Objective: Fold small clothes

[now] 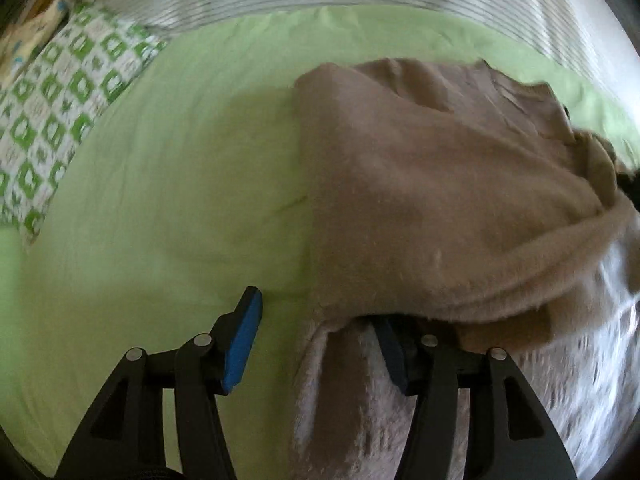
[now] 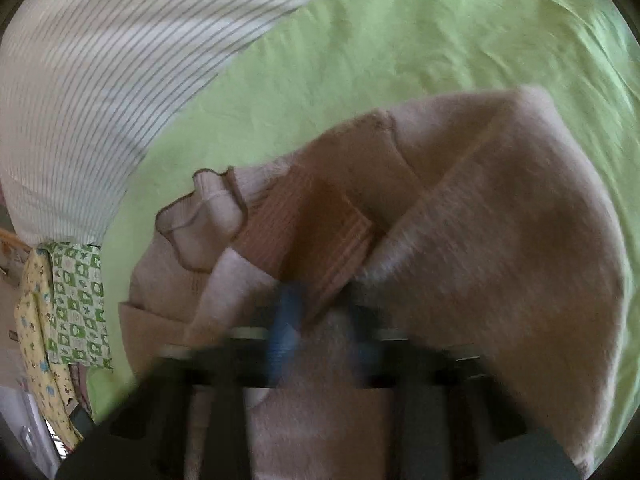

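Left tongs (image 1: pixel 316 344) half open over beige garment (image 1: pixel 440 200), right tongs (image 2: pixel 320 320) clamping it

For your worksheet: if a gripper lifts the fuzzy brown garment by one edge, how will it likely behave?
The brown garment would probably sag and drape, since it already bends in soft folds over the green sheet. Its fuzzy nap suggests the pads would hold it without much slipping. It looks thick, so perhaps a little heavy for a small piece; a lifted edge could drag the rest along.
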Motion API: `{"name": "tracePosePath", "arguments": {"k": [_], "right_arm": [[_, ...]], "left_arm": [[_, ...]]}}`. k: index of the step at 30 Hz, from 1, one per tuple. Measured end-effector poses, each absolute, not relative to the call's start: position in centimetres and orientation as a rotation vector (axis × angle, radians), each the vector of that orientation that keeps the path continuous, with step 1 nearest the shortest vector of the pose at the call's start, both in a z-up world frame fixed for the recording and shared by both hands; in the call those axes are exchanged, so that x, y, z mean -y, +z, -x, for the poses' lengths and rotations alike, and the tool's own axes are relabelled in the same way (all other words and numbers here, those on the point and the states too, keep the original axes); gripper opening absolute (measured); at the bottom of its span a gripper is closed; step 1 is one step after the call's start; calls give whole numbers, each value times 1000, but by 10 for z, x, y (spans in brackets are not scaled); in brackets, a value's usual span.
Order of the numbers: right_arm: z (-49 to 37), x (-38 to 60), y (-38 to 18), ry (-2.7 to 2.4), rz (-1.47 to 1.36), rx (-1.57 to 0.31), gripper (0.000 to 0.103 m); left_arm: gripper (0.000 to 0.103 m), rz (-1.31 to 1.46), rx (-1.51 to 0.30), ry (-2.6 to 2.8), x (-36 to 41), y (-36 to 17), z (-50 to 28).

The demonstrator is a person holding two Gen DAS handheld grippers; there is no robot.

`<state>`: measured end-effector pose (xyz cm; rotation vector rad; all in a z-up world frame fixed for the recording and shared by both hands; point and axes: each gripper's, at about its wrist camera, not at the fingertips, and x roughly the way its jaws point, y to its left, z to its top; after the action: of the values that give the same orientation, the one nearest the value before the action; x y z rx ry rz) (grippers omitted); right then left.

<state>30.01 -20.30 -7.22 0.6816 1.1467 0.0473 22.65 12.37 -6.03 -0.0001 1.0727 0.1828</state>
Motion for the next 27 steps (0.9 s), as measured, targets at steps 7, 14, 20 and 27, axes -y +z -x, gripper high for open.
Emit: {"name": "tracePosePath", "arguments": {"k": [7, 14, 20, 27], "right_arm": [[-236, 214, 32, 128, -659, -810, 8], [-186, 251, -34, -36, -623, -944, 8], [-184, 249, -41, -8, -666, -918, 8], [-197, 229, -24, 47, -563, -892, 8]], "left_arm": [[30, 109, -1071, 224, -124, -53, -230], [27, 245, -1082, 239, -134, -62, -219], [27, 398, -1077, 249, -154, -63, -213], [27, 677, -1053, 236, -185, -71, -203]]}}
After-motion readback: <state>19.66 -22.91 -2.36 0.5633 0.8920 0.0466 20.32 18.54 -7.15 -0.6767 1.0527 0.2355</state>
